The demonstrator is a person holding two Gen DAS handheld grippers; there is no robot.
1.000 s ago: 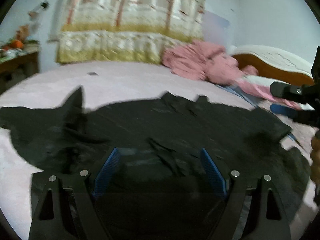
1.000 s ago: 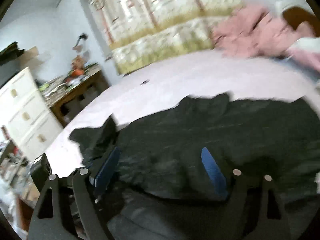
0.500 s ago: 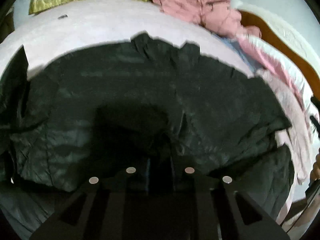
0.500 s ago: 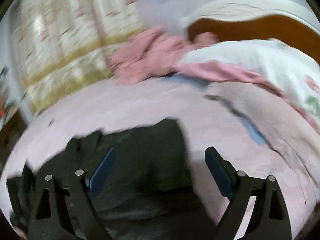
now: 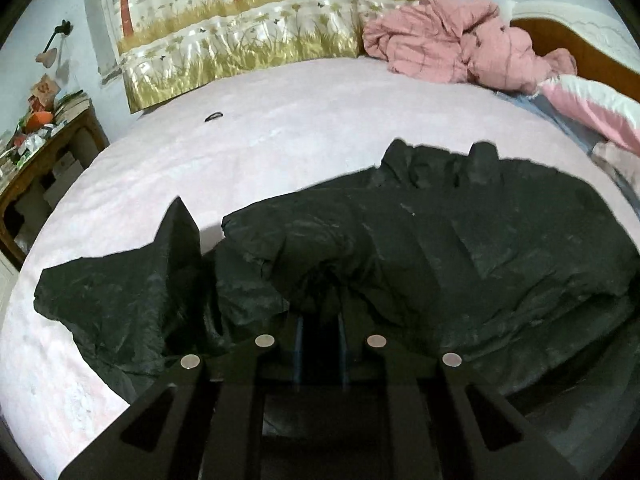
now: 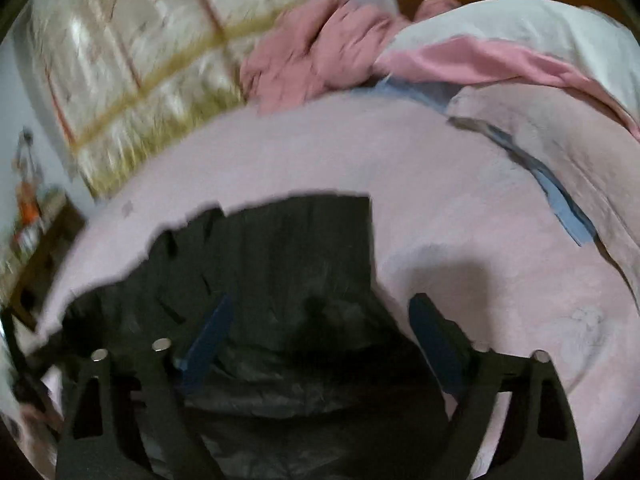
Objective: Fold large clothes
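Note:
A large black garment (image 5: 460,240) lies spread and crumpled across the pale pink bed (image 5: 280,132). My left gripper (image 5: 319,320) is shut on a bunched fold of its near edge, and the cloth is lifted into a ridge there. In the right wrist view the black garment (image 6: 280,264) reaches the bed's middle. My right gripper (image 6: 320,332) hangs over the garment's right end with its jaws closing. Black cloth lies between its blue pads (image 6: 208,336), which stand apart from it.
A pink quilt (image 5: 452,36) is heaped at the far side by the wooden headboard (image 5: 584,52). A pink and white pillow (image 5: 592,104) lies at the right. A patterned curtain (image 5: 248,28) hangs behind. A cluttered wooden desk (image 5: 44,152) stands left of the bed.
My left gripper shut on the garment's near edge and lifted it into a ridge. My right gripper swung right, to the garment's right end, and sank toward it.

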